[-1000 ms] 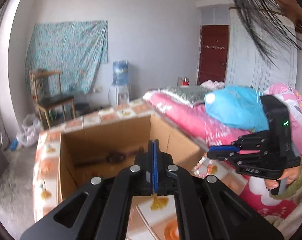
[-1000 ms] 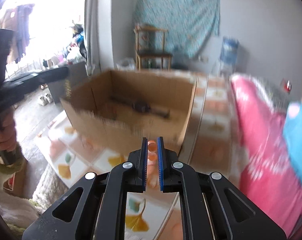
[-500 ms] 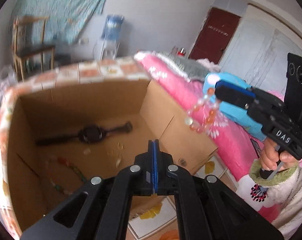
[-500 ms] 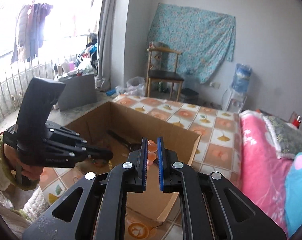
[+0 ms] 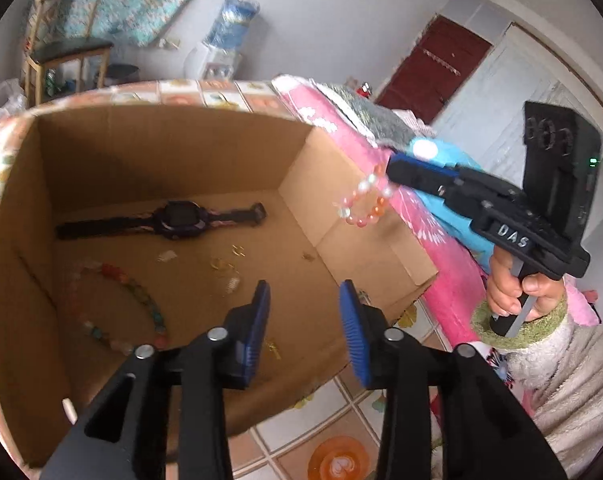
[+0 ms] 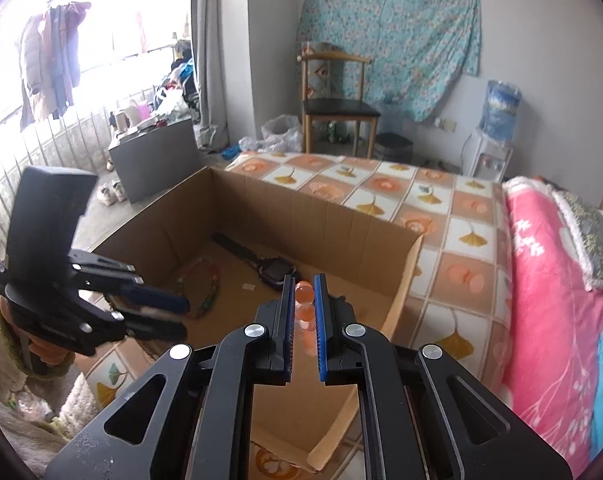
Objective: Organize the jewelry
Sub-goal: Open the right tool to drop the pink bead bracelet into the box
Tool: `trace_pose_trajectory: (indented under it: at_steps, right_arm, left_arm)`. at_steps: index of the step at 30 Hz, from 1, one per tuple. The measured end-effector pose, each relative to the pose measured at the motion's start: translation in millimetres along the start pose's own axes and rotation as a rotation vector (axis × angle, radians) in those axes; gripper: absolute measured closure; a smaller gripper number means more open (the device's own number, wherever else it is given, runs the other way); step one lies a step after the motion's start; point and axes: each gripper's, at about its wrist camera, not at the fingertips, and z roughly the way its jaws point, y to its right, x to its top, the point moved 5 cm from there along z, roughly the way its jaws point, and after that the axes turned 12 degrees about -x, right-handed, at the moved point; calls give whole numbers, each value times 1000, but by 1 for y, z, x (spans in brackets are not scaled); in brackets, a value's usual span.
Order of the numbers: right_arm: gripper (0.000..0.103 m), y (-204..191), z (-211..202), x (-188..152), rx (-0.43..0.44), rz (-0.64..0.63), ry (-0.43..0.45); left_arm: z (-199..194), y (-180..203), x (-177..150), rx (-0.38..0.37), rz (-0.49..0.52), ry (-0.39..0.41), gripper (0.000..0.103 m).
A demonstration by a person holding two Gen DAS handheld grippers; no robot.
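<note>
Right of centre, above cardboard box rim: bead bracelet dangling, pinched by right hand-held gripper | left hand-held gripper just opened, empty | light, limp, slippery; pinch across beads

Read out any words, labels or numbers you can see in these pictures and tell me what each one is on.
"DAS": raised letters on the black body of the right gripper, seen from the left wrist view.
Embossed marks on the black block mounted on that gripper: too blurred to read.
Nothing else legible; the cardboard box shows no print.
</note>
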Motion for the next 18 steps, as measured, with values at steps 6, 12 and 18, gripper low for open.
trace_pose_trajectory:
  at_steps: [6,12,18]
  right_arm:
    - [96,-13,18,-3,73,9,-113]
    - [87,-10,35,-14,-46,-36,-191]
    - [81,4,4,-19,-119,13,-124]
  left_arm:
    - [-37,8,-2,111,54,126,50]
    - [-56,15,-10,164,79,175,42]
    - [-61,21,-18,203,96,188,36]
